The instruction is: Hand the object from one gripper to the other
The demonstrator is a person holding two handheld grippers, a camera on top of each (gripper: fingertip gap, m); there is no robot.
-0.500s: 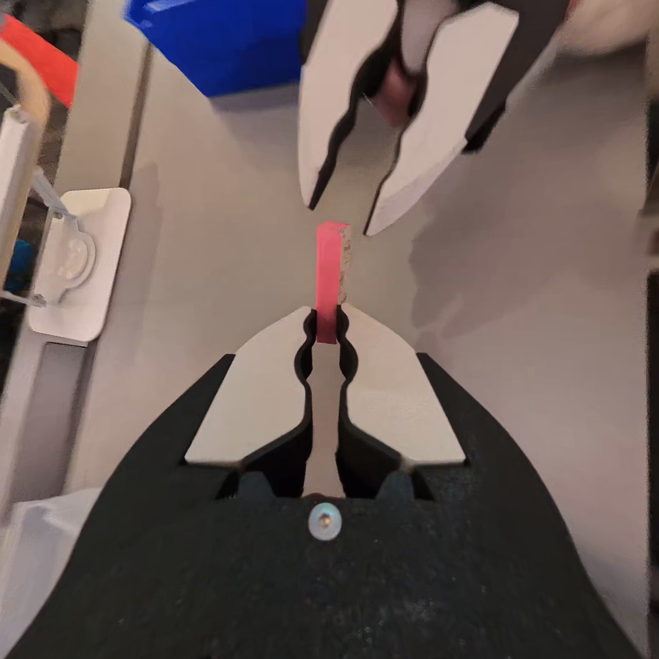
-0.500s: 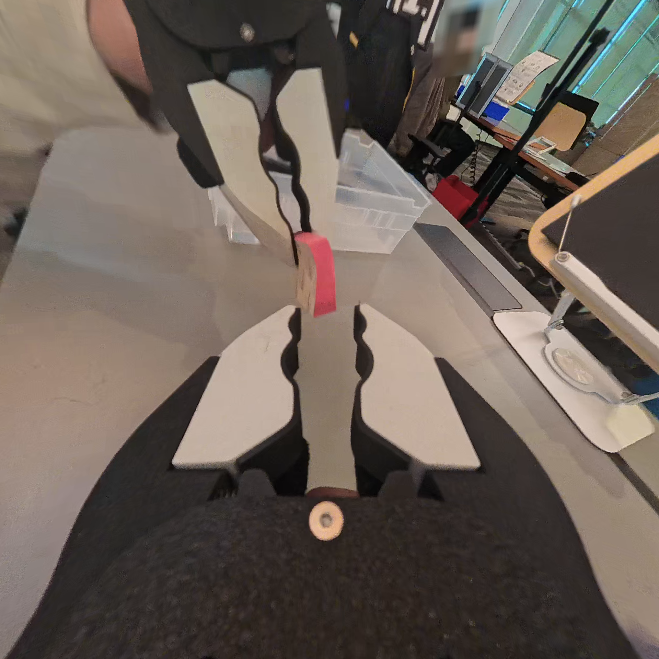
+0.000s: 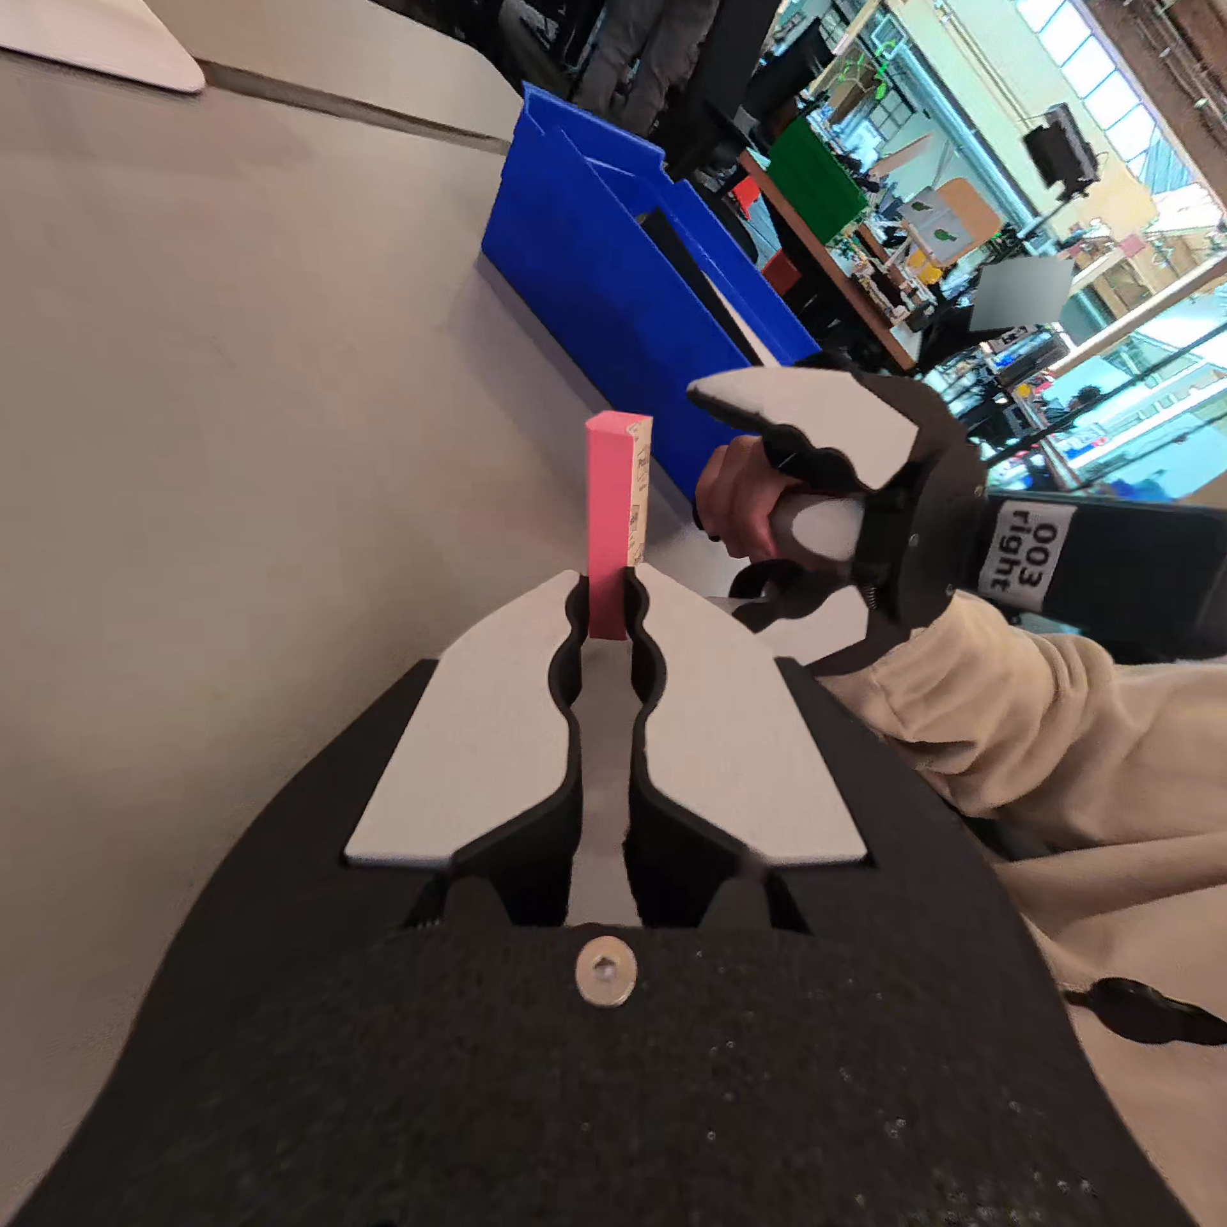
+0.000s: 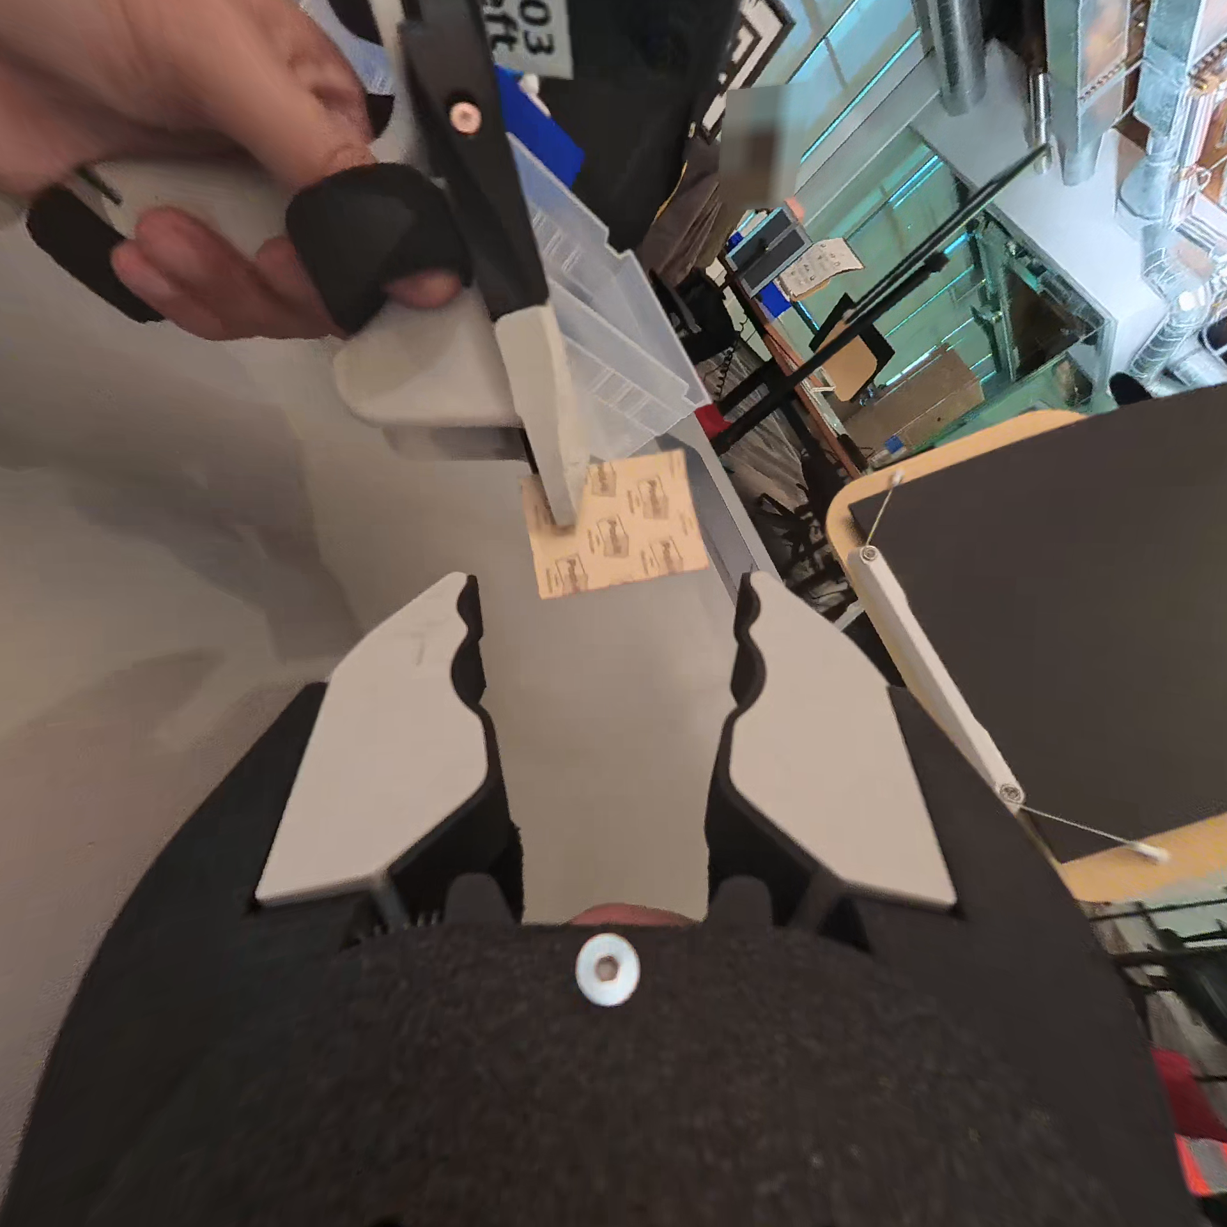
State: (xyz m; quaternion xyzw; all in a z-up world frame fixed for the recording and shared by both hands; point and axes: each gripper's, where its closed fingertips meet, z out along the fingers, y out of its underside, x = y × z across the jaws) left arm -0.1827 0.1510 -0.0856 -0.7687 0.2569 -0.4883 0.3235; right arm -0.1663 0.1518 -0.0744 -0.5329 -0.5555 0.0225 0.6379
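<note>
Between left gripper (image 3: 605,584) jaws, pink pad (image 3: 609,524) upright

Pale grey desk (image 3: 232,398) with bins and a stand on it.

The desk is smooth and matt, with a seam running across its far part in the left wrist view. A blue bin (image 3: 597,265) stands on it near the far edge. In the right wrist view a clear bin (image 4: 611,345) sits on the desk toward its far side, partly hidden. At the top left corner of the left wrist view a flat white base (image 3: 99,40) lies on the desk beyond the seam; what it belongs to cannot be told. Soft shadows fall on the bare grey surface.
</note>
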